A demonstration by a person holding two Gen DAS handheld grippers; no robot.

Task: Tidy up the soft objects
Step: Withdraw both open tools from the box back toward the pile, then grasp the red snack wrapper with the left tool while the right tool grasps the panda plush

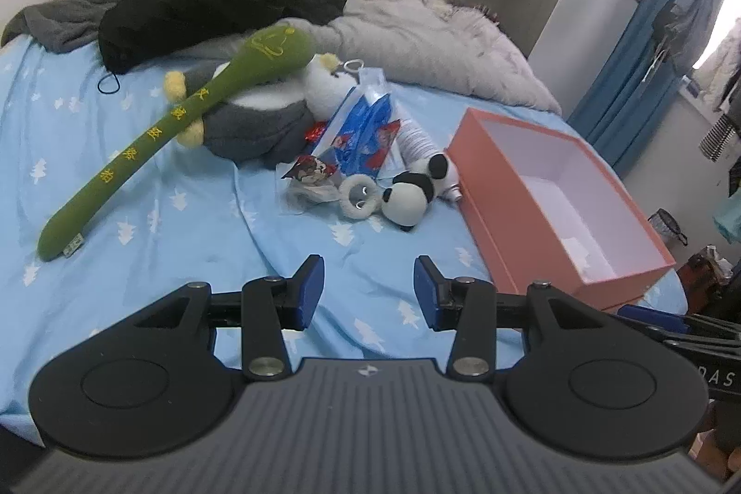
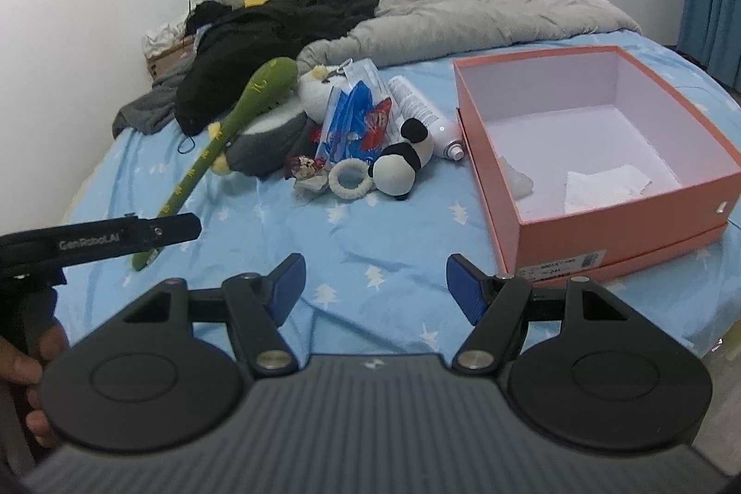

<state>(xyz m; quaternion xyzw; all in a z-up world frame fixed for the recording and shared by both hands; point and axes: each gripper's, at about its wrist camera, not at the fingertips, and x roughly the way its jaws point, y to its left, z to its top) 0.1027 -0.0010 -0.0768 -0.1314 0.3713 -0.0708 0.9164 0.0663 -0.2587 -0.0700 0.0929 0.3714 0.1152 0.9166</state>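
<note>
Two tongs spread, empty, above the bed.
Panda plush (image 1: 410, 197) lies ahead, between both; right tongs (image 2: 375, 285) nearer the pink box (image 2: 546, 230).

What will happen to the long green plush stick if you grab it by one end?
The green plush stick will probably droop, since it already bends where it leans on the grey stuffed toy. It looks soft and light for its length. Its fuzzy fabric likely won't slip.
</note>
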